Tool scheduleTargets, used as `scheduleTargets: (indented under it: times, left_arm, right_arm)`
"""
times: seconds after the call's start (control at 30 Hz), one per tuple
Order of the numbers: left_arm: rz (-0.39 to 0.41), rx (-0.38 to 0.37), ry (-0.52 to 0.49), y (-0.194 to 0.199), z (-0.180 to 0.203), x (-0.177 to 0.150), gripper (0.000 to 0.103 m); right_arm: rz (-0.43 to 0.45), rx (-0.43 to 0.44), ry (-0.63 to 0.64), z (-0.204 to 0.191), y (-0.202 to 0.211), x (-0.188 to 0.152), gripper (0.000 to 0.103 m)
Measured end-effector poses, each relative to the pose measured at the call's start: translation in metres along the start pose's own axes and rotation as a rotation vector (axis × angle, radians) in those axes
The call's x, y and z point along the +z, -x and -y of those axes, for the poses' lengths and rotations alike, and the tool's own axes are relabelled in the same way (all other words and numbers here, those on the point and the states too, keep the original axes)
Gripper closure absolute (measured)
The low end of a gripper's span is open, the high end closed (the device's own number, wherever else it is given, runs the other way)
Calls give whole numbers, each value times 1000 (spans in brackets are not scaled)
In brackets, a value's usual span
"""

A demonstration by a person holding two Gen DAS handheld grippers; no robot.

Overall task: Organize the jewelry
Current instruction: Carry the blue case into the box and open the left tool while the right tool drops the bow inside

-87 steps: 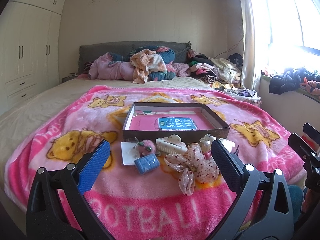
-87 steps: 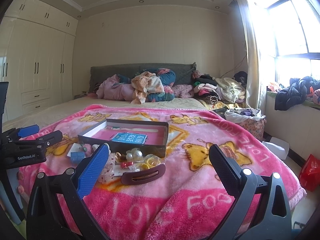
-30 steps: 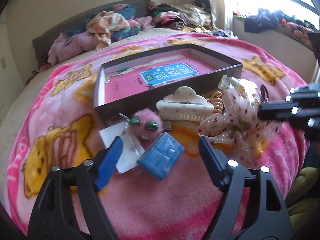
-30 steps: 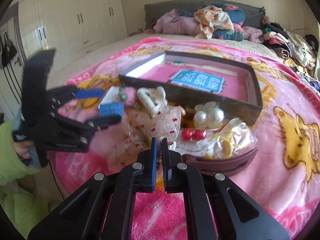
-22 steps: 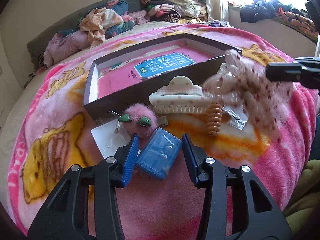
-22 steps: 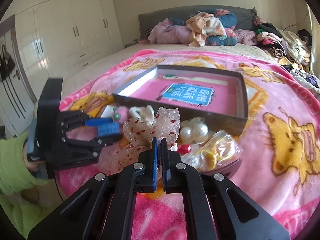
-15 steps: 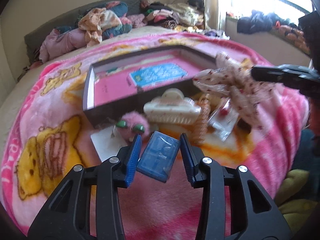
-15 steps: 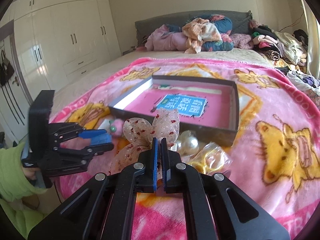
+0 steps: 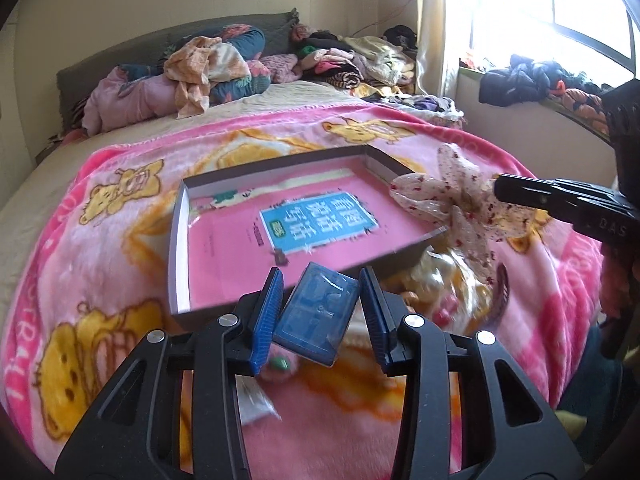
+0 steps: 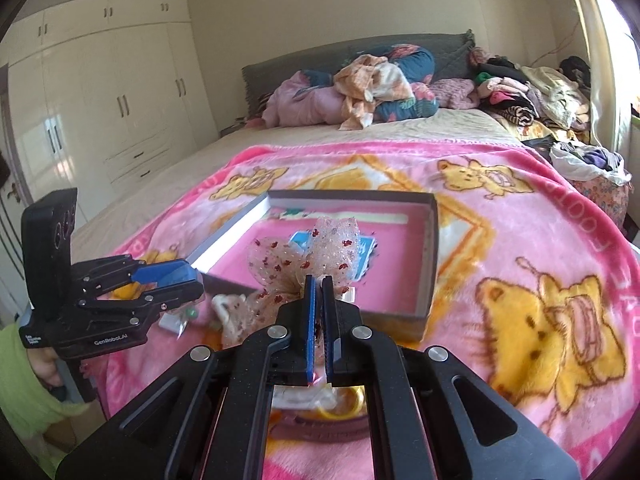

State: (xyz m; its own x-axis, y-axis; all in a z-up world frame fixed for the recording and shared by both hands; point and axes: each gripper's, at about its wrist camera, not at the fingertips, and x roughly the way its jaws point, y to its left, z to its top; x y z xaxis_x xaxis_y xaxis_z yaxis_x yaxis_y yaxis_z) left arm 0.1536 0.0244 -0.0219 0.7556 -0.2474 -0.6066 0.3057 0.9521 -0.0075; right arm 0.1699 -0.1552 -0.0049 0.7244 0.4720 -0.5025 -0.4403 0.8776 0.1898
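Observation:
My left gripper [image 9: 322, 280] is shut on a small blue plastic case [image 9: 316, 314], held tilted just above the near rim of a shallow grey box [image 9: 176, 240] with a pink, blue-labelled floor. My right gripper [image 10: 319, 280] is shut on a sheer bow with red dots [image 10: 308, 268], lifted over the box's near edge [image 10: 426, 292]. In the left wrist view the bow [image 9: 452, 200] hangs at the box's right corner from the right gripper's black fingers [image 9: 532, 194]. In the right wrist view the left gripper [image 10: 176, 280] shows at the left with the case between its blue pads.
The box sits on a pink bear-print blanket [image 9: 120, 208] over a bed. More hair accessories [image 9: 456, 292] lie in front of the box: a fuzzy pink clip [image 9: 280, 368], a bagged yellow ring [image 10: 340, 404], a dark clip. Clothes [image 9: 208, 68] pile up at the headboard. A green sleeve [image 10: 20, 392] is at the left.
My left gripper closed on the blue case and lifted it off the blanket toward the box. My right gripper raised the bow from the pile and carried it over the box's edge.

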Motion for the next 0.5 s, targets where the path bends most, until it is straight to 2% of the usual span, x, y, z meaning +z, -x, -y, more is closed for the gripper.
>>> scheduleTargets:
  times: [0.3, 0.5]
  left_arm:
    - [-18, 46, 64, -33, -23, 26, 72]
    - [-48, 71, 83, -58, -33, 34, 72]
  right_arm:
    - [17, -27, -62, 25, -16, 17, 99]
    - [-10, -42, -91, 42, -39, 25, 99]
